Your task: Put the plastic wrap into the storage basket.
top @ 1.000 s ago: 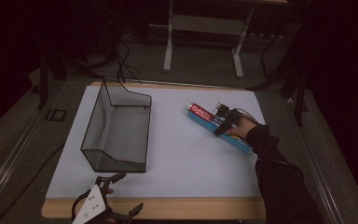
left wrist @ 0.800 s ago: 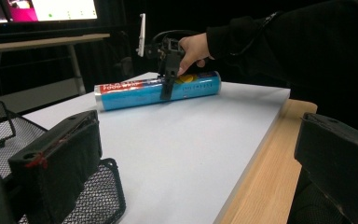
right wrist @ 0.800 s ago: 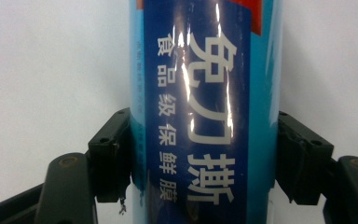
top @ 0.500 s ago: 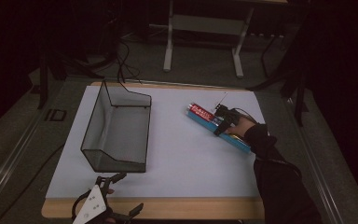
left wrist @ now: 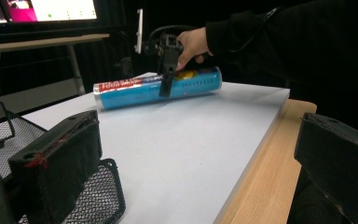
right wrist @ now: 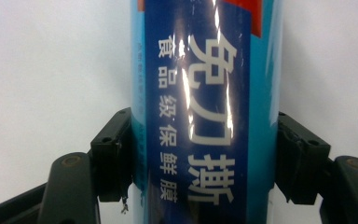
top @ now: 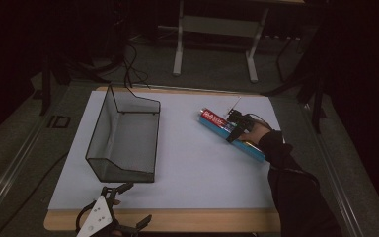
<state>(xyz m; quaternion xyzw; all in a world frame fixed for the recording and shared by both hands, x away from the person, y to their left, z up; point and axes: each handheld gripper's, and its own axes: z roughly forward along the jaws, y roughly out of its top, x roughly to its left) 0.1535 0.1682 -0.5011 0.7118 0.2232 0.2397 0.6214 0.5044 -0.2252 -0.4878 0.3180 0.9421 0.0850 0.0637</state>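
Observation:
A blue tube of cling film (top: 252, 149) with a red end lies slantwise on the white mat at the right. My right gripper (top: 233, 132) reaches down over its middle. Its jaws have just been closing and now press both sides of the tube (right wrist: 205, 93), with the pads (right wrist: 116, 154) tight against the wrapper. From the left gripper view the tube (left wrist: 130, 92) lies across the far side with the right gripper (left wrist: 165, 81) clamped over it. My left gripper (top: 137, 203) rests at the table's front edge, left of centre, its jaws wide apart with nothing between them (left wrist: 200, 158).
A black wire basket (top: 98, 126) stands on the left half of the mat, its mesh corner (left wrist: 98, 191) close beside my left jaw. The wooden table edge (left wrist: 261, 186) runs along the mat. Desk legs and cables stand behind the table.
The right hand and the tube have stayed in place. The right gripper's jaws have drawn in against the tube. The left gripper has not moved.

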